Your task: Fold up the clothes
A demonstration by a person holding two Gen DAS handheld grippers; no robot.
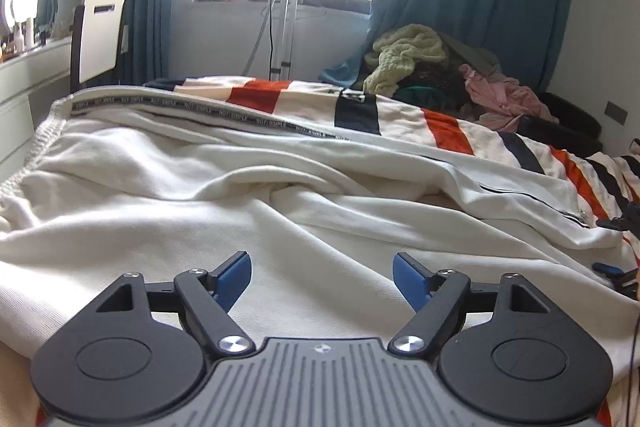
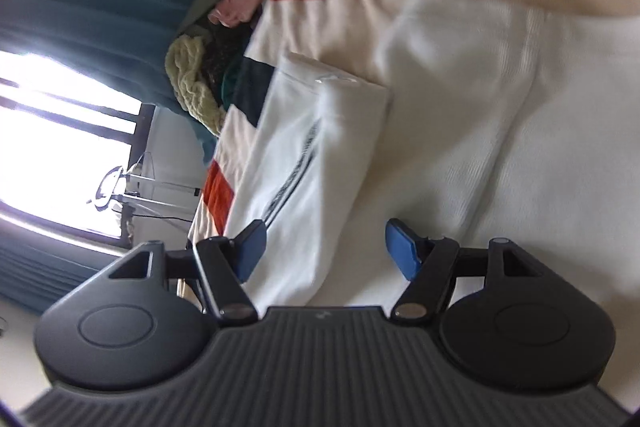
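Spreading across the striped bed cover (image 1: 256, 93), the white garment (image 1: 168, 163) fills the frame centre, crumpled, folding barely begun. Left gripper (image 1: 322, 277) hovers released above it; right gripper (image 2: 326, 251), rolled sideways, straddles a folded-over flap (image 2: 320, 147) with jaws apart, nothing pinched. Next move, in my judgement: clamp an edge and carry it over.

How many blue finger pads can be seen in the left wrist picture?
2. One blue pad is on the left finger and the other blue pad is on the right finger, both above the white garment.
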